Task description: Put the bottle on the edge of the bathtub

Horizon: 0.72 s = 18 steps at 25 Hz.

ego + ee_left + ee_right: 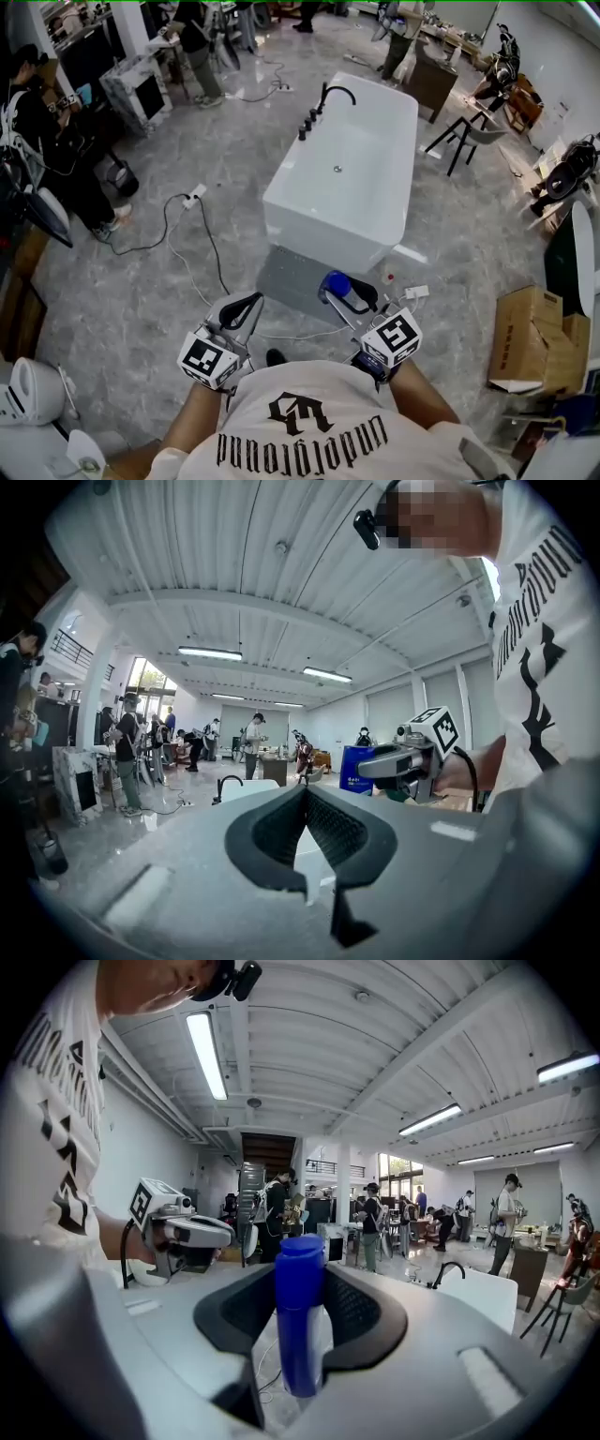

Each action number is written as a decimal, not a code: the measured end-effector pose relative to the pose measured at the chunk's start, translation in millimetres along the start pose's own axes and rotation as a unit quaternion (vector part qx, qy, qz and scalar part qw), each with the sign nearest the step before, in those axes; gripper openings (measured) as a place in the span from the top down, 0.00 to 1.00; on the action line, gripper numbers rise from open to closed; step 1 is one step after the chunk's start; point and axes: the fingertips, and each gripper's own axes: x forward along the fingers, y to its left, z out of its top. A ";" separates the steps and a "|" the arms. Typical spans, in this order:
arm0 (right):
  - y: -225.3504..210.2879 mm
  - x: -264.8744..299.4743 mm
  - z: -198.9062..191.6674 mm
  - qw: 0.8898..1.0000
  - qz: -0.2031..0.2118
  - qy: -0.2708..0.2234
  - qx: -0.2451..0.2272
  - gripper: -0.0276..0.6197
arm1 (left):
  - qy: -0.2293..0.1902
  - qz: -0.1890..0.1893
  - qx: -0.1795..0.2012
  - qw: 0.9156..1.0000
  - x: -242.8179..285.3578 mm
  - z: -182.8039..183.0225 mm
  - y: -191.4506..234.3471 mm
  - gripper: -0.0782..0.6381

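Observation:
A blue bottle (pixel 336 283) with a blue cap stands upright between the jaws of my right gripper (pixel 343 292), which is shut on it. In the right gripper view the bottle (pixel 300 1316) fills the gap between the black pads (pixel 361 1312). My left gripper (pixel 250 301) hangs level with it on the left, its curved pads (pixel 342 829) touching at the tips with nothing between them. The white bathtub (pixel 328 234) with a black faucet (pixel 337 91) stands on the floor just ahead of both grippers, its near end closest to the bottle.
A grey mat (pixel 291 281) lies at the tub's near end. A power strip (pixel 194 197) and cables trail across the floor on the left. A cardboard box (pixel 530 337) sits at the right, a black-legged chair (pixel 469 131) beyond the tub. People stand at the back.

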 end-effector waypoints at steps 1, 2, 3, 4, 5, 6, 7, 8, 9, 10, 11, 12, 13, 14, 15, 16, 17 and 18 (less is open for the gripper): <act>2.9 10.5 3.4 1.000 -0.001 0.000 -0.001 0.72 | 0.001 -0.004 0.002 1.000 -3.6 0.4 8.9 0.88; 5.9 20.1 6.3 1.000 -0.003 -0.001 -0.002 0.72 | 0.001 -0.006 0.002 1.000 -7.0 0.0 17.2 0.88; 8.9 29.4 8.4 1.000 -0.003 -0.001 -0.002 0.72 | 0.002 -0.008 0.000 1.000 -10.2 0.3 25.5 0.88; 12.0 38.6 10.1 1.000 -0.002 -0.001 0.000 0.72 | 0.002 -0.007 -0.002 1.000 -13.3 1.3 33.7 0.88; 15.1 47.1 11.9 1.000 0.001 -0.001 0.000 0.72 | 0.001 -0.007 -0.005 1.000 -16.0 2.0 41.4 0.88; 17.9 54.5 13.6 1.000 0.004 0.000 -0.001 0.72 | -0.002 -0.006 -0.008 1.000 -18.3 1.7 48.0 0.88; 20.0 60.8 14.5 1.000 0.007 0.001 -0.003 0.72 | -0.004 -0.006 -0.010 1.000 -19.9 0.4 53.6 0.88; 20.8 66.5 14.3 1.000 0.010 0.003 -0.004 0.72 | -0.005 -0.005 -0.012 1.000 -20.8 -1.9 58.8 0.88; 20.3 71.8 13.4 1.000 0.011 0.006 -0.005 0.72 | -0.006 -0.004 -0.014 1.000 -21.0 -4.3 63.9 0.88; 19.0 76.6 12.8 1.000 0.012 0.007 -0.006 0.72 | -0.006 -0.003 -0.015 1.000 -20.9 -6.1 68.5 0.88; 17.2 81.0 12.5 1.000 0.013 0.007 -0.006 0.72 | -0.006 -0.001 -0.016 1.000 -20.8 -7.3 72.4 0.88; 15.1 85.1 12.3 1.000 0.015 0.007 -0.006 0.72 | -0.007 0.002 -0.016 1.000 -20.8 -8.2 76.1 0.88; 12.6 89.5 12.5 1.000 0.016 0.007 -0.006 0.72 | -0.007 0.005 -0.016 1.000 -20.8 -9.0 79.9 0.88; 9.6 94.3 12.5 1.000 0.018 0.006 -0.006 0.72 | -0.006 0.008 -0.016 1.000 -20.5 -9.6 84.2 0.88; 5.9 99.6 12.3 1.000 0.021 0.006 -0.005 0.72 | -0.006 0.012 -0.016 1.000 -19.7 -9.9 89.1 0.88; 1.6 105.5 12.2 1.000 0.024 0.006 -0.005 0.72 | -0.004 0.017 -0.016 1.000 -18.4 -10.1 94.5 0.88; -3.4 111.7 12.4 1.000 0.028 0.004 -0.005 0.72 | -0.003 0.023 -0.015 1.000 -16.3 -10.2 100.1 0.88; -9.2 118.1 12.6 0.999 0.032 0.003 -0.005 0.72 | -0.001 0.028 -0.015 0.999 -13.1 -10.6 105.8 0.88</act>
